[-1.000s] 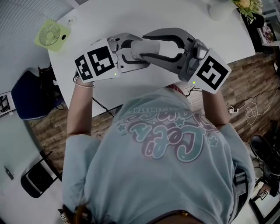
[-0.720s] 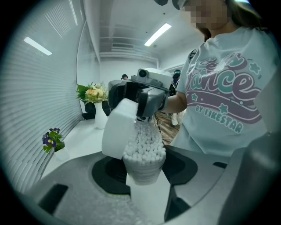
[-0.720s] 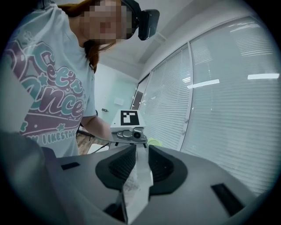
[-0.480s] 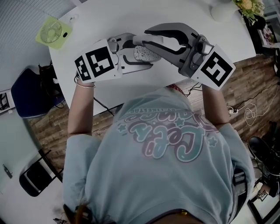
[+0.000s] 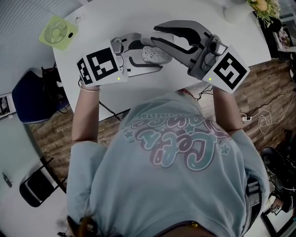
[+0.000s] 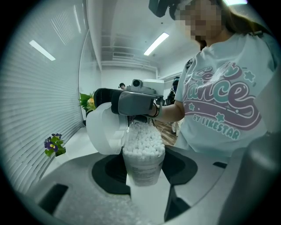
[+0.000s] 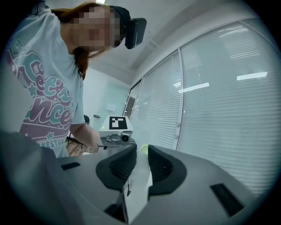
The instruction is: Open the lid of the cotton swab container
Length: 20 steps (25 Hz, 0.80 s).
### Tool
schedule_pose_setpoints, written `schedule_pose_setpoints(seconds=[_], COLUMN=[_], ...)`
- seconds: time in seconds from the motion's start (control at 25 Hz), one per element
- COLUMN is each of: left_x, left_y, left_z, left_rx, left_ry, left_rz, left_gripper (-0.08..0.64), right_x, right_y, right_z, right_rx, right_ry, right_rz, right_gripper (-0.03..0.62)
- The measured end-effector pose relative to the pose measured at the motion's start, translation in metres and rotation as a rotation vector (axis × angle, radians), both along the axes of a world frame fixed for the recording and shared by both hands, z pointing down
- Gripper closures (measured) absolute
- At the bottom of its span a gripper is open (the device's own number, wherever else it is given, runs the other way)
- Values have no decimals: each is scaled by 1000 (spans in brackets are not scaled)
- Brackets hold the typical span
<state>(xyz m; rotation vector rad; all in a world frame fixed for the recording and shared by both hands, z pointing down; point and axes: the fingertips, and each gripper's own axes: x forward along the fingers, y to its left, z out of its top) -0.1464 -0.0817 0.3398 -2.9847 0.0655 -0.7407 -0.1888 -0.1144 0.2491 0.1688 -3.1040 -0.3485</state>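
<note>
Your left hand-held gripper (image 6: 144, 186) grasps the cotton swab container (image 6: 142, 151) above the surface (image 5: 138, 18), toward its near edge. The lid (image 6: 105, 127) is off the mouth, just beside the exposed swabs. Your right hand-held gripper (image 7: 138, 169) has just been closing and is clamped on the lid's thin edge.

The white table (image 5: 115, 21) carries a small fan (image 5: 58, 31) (pale green) at its left corner, a white pot (image 5: 236, 11) near its far right edge
</note>
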Motion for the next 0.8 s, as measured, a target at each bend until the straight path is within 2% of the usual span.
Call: schedule_pose_setpoints(seconds=[0.2,0.48,0.64,0.8], left_x=[1,1,-1,-1], left_y=[1,-4,-4,-5], left_z=[-3,-1,3,5], left_rx=[5,-5,-12,-19], left_ry=[11,13,8,0], left_rz=[-13,-42,-45,-47], left_gripper=[365,364,365,364], right_x=[2,-1,2,12], right_y=[-2,-2,0,0], right_z=[-1,-3,-2,-1], right_rx=[-51,-27,-48,-63], right_ry=[-23,-34,-47,-57], right_rz=[-13,9,0,-7], right_gripper=[508,489,439,424])
